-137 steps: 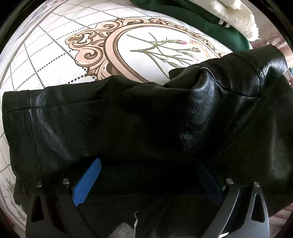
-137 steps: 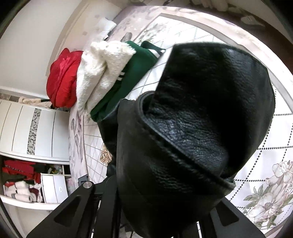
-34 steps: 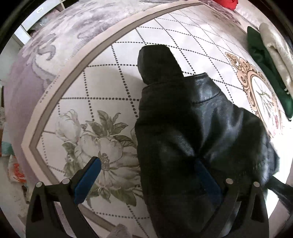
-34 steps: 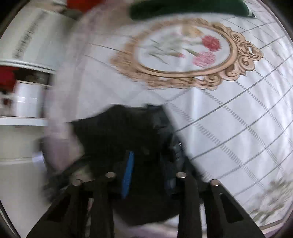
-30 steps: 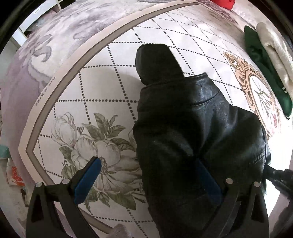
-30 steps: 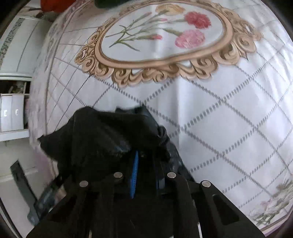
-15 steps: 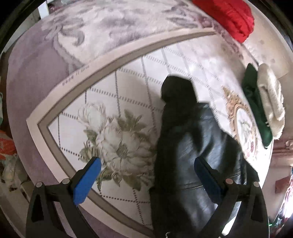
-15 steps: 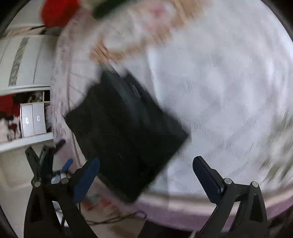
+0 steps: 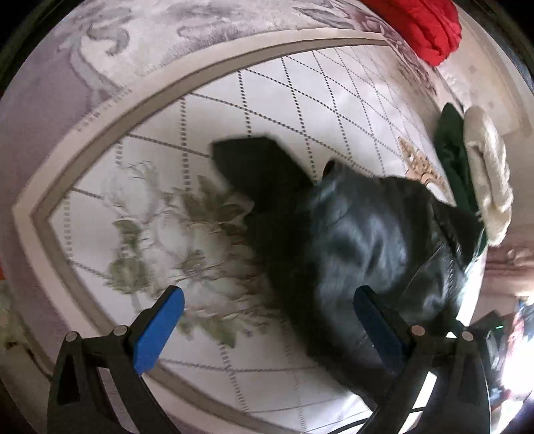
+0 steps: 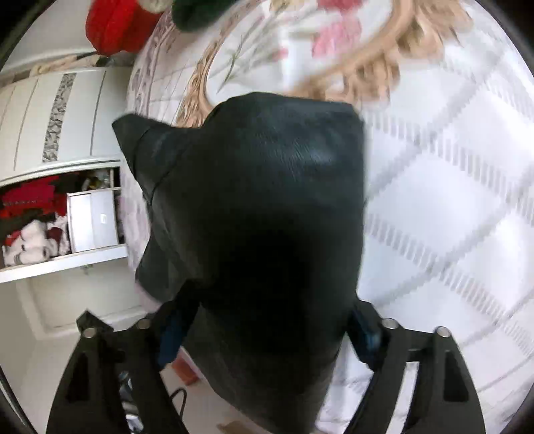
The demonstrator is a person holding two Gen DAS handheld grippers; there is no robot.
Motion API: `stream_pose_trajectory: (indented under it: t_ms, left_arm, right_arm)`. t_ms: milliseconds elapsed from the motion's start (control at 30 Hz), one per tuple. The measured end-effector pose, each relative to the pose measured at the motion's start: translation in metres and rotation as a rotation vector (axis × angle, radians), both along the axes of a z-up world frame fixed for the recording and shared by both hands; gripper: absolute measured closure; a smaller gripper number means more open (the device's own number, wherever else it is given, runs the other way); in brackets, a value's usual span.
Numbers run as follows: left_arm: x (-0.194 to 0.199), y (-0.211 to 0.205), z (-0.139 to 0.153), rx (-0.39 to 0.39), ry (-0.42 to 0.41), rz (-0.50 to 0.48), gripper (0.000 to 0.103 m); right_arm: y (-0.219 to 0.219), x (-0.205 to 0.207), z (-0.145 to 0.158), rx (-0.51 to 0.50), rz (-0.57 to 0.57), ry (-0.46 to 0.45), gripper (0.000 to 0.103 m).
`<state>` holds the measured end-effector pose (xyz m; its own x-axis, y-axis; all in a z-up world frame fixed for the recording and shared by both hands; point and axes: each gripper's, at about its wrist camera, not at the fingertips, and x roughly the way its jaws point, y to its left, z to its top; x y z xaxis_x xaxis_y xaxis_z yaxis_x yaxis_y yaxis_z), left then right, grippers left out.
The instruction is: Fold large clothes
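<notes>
A black leather jacket [image 9: 360, 233] lies bunched on the white patterned bedspread [image 9: 267, 93], near its edge. My left gripper [image 9: 267, 317] is open above the bed; the jacket lies past its right finger, nothing between the pads. In the right wrist view the same jacket [image 10: 267, 207] fills the middle of the frame. My right gripper [image 10: 267, 330] is open, with the jacket's near end lying between its spread fingers. The view is blurred, so I cannot tell whether the pads touch the leather.
A red garment [image 9: 424, 23], a green one [image 9: 450, 150] and a cream fleece [image 9: 490, 180] lie along the far side of the bed. An open wardrobe shelf with clothes and a white box [image 10: 90, 220] stands beside the bed.
My right gripper, shut on the jacket a second ago, has opened and now sits with the jacket between its fingers. My left gripper pulled back and up; the jacket shifted on the bed.
</notes>
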<state>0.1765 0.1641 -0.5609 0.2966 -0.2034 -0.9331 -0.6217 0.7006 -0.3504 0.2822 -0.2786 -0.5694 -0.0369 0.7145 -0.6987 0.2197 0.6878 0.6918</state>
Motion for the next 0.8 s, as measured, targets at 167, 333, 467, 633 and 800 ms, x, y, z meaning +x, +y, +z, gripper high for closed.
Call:
stream_pose_trajectory:
  t_ms: [167,333,467,633,800]
  left_arm:
    - [0.035,-0.002,-0.024,-0.090,-0.059,0.010,0.000]
    - [0.055,-0.006,-0.019,-0.003,-0.131,-0.005,0.029]
    - [0.063,-0.009,-0.001,0.011,-0.180,-0.058,0.073]
    - [0.068,-0.018,0.033,0.070,-0.197,-0.097,0.083]
    - [0.066,-0.019,0.069,0.106,-0.225,-0.114,0.084]
  right_arm:
    - [0.001,0.009,-0.036,0.224,-0.002,0.071,0.000]
    - [0.012,0.006,-0.028,0.172,-0.038,0.020,0.015]
    - [0.006,0.007,-0.016,0.200,-0.094,0.021,0.043]
    - [0.013,0.017,0.011,0.223,-0.086,-0.001,0.055]
    - [0.013,0.030,0.052,0.228,-0.039,-0.047,0.058]
